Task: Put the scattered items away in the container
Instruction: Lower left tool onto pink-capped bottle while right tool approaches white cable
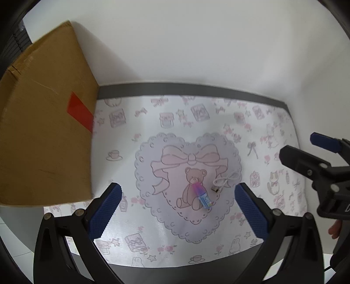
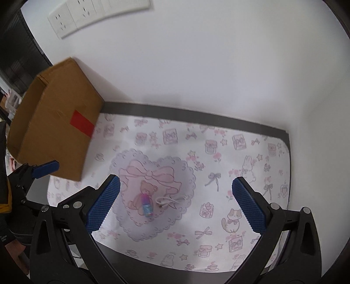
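A small pink-and-blue tube [image 1: 202,194] lies on the heart print of the patterned mat [image 1: 218,135], on the bear picture. A coiled white USB cable [image 1: 226,182] lies just right of it. Both show in the right wrist view: the tube [image 2: 147,204] and the cable [image 2: 169,201]. A brown cardboard box [image 1: 43,135] with red tape stands at the left, open-topped in the right wrist view [image 2: 56,122]. My left gripper [image 1: 178,207] is open above the mat's near edge. My right gripper [image 2: 176,205] is open, and empty too.
A white wall [image 1: 196,43] rises behind the mat, with a dark table strip [image 1: 196,88] along its foot. Wall sockets [image 2: 72,17] sit high on the left. The right gripper shows at the right edge of the left wrist view [image 1: 317,161], the left gripper at the left of the right view [image 2: 32,174].
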`<state>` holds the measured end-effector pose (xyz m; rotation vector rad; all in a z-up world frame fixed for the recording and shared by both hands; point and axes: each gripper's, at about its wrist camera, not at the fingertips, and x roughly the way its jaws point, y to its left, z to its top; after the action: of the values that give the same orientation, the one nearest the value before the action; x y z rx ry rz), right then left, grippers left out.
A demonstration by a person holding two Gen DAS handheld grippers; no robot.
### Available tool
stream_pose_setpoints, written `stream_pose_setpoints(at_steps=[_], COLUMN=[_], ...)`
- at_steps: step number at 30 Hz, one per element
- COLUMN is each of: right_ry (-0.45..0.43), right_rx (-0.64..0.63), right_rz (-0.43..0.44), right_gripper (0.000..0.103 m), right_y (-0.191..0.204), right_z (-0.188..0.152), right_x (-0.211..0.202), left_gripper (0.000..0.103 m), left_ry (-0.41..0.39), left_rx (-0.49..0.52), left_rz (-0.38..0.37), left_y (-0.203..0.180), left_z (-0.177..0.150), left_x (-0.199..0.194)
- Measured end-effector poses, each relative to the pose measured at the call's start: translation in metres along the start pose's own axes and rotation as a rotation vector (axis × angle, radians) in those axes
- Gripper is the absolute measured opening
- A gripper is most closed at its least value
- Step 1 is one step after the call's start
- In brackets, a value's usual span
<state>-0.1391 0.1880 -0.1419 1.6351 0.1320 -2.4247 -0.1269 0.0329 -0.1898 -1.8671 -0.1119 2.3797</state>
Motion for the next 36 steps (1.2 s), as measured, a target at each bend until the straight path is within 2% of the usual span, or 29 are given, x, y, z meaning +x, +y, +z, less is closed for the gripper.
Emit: stream_pose_setpoints(at_steps=[10, 18, 36], right_ry=[0.125, 0.211, 0.328], right_rx=[0.020, 0.033, 0.027], right_rz=[0.041, 0.062, 0.091], right_gripper=[0.103, 0.103, 0.103], right_y=[-0.022, -0.032, -0.028], right_z=[-0.009, -0.020, -0.039], right_x=[0.049, 0.081, 0.131], left_gripper=[0.103, 0.103, 0.103], left_ry=[0.090, 0.184, 0.264], left_rx=[0.022, -0.010, -0.012], left_rz=[0.043, 0.057, 0.093], left_y=[-0.012, -0.015, -0.003], left_z=[-0.014, -0.031, -0.032], left_x=[0.056, 0.098, 0.130])
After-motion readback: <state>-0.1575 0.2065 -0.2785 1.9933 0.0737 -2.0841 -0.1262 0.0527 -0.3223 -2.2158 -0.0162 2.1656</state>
